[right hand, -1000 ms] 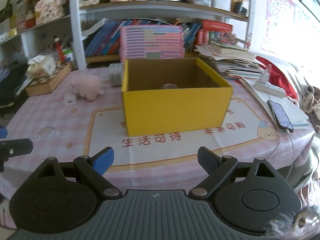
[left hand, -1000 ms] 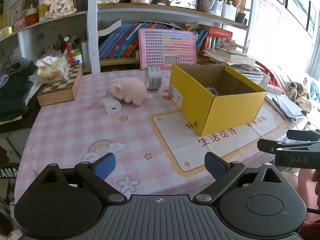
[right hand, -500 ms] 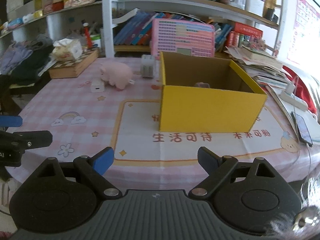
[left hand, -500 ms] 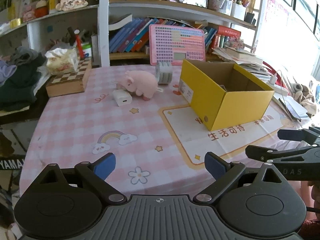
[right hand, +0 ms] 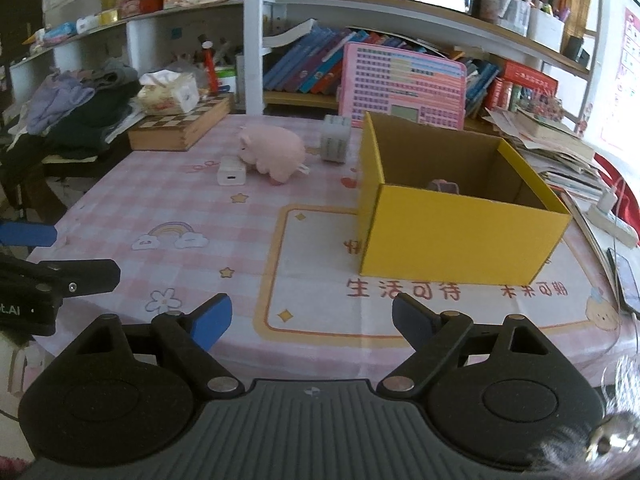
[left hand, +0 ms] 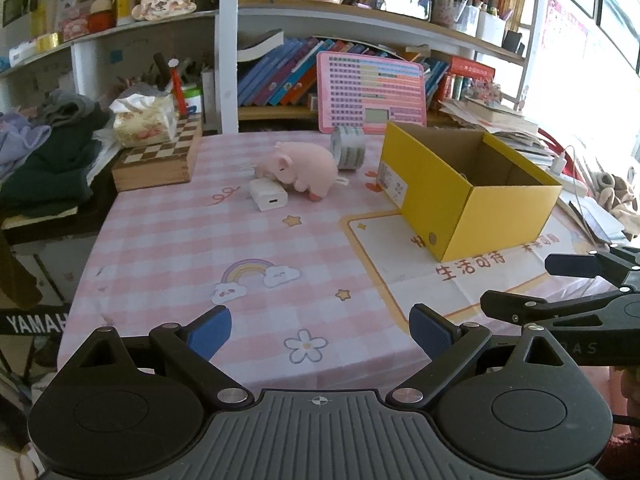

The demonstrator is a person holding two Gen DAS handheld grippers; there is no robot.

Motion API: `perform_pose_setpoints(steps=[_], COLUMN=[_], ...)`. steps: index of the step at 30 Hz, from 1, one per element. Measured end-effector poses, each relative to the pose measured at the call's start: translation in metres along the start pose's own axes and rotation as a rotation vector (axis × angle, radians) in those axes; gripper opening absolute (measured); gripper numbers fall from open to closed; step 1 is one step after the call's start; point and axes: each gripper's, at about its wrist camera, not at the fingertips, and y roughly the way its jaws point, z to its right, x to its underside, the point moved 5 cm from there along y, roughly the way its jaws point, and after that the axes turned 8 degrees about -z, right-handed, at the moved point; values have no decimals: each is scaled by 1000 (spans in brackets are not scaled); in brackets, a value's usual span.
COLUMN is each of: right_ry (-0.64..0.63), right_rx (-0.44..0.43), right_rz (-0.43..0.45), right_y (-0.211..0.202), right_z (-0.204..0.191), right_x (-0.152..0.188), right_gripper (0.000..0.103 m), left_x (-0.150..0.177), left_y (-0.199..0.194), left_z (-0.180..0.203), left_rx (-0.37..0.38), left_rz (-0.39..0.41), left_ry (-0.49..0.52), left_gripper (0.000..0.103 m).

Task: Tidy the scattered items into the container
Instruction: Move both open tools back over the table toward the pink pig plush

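While both tools hang wide and empty, the right tool (right hand: 312, 316) having just narrowed slightly, the pink pig (left hand: 304, 168), charger (left hand: 269, 197) and tape roll (left hand: 349, 153) lie far-left of the yellow box (left hand: 476, 200); a reach for the pig risks knocking the touching charger away.

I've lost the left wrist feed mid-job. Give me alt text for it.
The left gripper hangs open and empty over the near edge of a pink checked table. Further back lie a pink pig plush, a white charger touching it, and a tape roll, beside an open yellow box. The right gripper shows at right.
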Motion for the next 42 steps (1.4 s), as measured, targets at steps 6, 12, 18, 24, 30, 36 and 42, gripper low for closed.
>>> perform_pose_setpoints(steps=[6,12,18,24,30,36,42], right_ry=[-32,-52,-84,-94,-97,-79,-51], right_rx=[-16,-27,-37,-51,-80,-124,-161], right_rz=[7,8,15,18,9,-8,-22], right_y=[3,9,18,33,50,72,92], right_z=[-9,-12,-14,-10,-3,2,4], right_x=[-7,-13,-23,-42,-61,-86,-110], right_gripper=[79,68,63,63,61,61,61], left_x=[-1,-6,-16,-28,-40,-52,-66], left_y=[-1,3,12,25,40,58,77], left_z=[-5,-5,-4,-8,-9,-13,-16], left_rx=[-7,-8,-17,-30,-35,-52,-66], left_rz=[4,11,25,27,16,3,-7], left_ry=[-11,-2,15,14,9,5,5], left_gripper=[97,97,97,97,97,97,97])
